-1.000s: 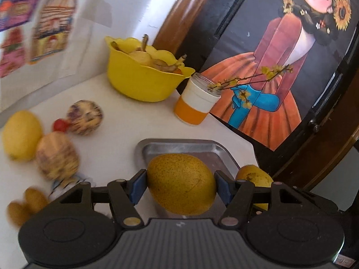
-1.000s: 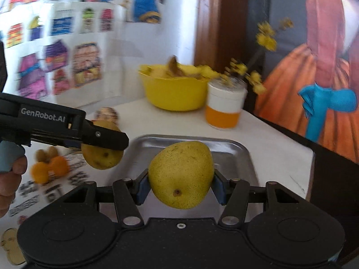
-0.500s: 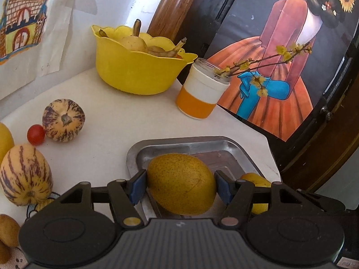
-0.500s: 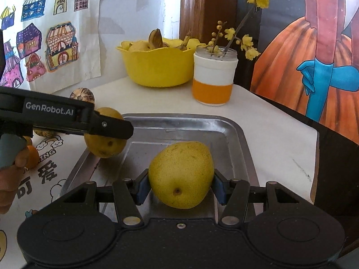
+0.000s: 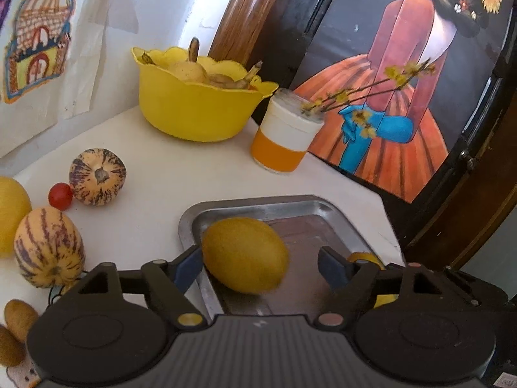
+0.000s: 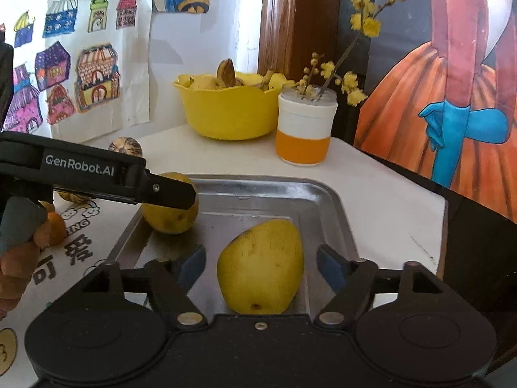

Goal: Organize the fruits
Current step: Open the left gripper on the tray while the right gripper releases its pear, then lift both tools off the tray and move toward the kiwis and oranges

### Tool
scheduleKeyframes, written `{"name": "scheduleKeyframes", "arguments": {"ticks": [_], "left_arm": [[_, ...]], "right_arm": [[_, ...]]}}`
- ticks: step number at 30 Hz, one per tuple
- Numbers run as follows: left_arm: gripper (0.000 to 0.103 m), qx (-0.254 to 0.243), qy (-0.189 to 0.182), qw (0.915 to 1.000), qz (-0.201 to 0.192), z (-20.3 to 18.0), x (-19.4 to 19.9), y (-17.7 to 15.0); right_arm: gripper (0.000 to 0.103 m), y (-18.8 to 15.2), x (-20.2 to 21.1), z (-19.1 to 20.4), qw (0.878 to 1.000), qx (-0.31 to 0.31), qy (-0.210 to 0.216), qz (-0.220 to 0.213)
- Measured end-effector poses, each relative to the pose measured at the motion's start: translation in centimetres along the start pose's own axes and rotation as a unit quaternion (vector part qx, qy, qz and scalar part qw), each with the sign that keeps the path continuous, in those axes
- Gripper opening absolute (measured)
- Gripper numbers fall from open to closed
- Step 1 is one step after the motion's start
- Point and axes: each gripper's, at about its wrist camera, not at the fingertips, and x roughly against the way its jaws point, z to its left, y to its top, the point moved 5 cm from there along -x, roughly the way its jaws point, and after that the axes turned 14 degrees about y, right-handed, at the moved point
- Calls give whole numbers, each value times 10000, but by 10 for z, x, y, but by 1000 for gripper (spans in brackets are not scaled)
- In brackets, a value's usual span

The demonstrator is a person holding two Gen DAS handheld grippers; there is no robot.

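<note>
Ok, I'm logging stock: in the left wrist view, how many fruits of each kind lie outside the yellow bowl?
Yellow pears: 2
Striped melons: 2
Small brown fruits: 2
Red tomato: 1
Large yellow fruit at left edge: 1
Total: 8

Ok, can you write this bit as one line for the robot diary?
left tongs: open, pear in tray | right tongs: open, second pear in tray | other fruit on table

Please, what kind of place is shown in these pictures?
Probably a room in a home, perhaps one used by children. Hand-coloured drawings of houses are taped to the wall, a yellow bowl of fruit and a jar with flower twigs stand on a white table, beside a large painted figure.
</note>
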Motion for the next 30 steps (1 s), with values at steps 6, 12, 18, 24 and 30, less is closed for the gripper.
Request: {"name": "scheduleKeyframes", "arguments": {"ticks": [6, 12, 18, 24, 30], "left_arm": [[101, 147, -39, 9993, -343, 6, 37, 0], [102, 164, 46, 9976, -677, 19, 85, -2], [102, 154, 190, 9956, -906, 42, 131, -14], [103, 139, 354, 9947, -954, 70, 168, -39], [103, 95, 489, 9951, -852, 99, 193, -69]], "right_arm": [[99, 0, 35, 19, 9990, 83, -158, -415], [102, 2, 75, 50, 9965, 123, -244, -787], [102, -4, 107, 87, 9958, 144, -285, -857], [102, -20, 130, 123, 9966, 96, -224, -787], [102, -41, 142, 155, 9981, -43, -140, -593]]}}
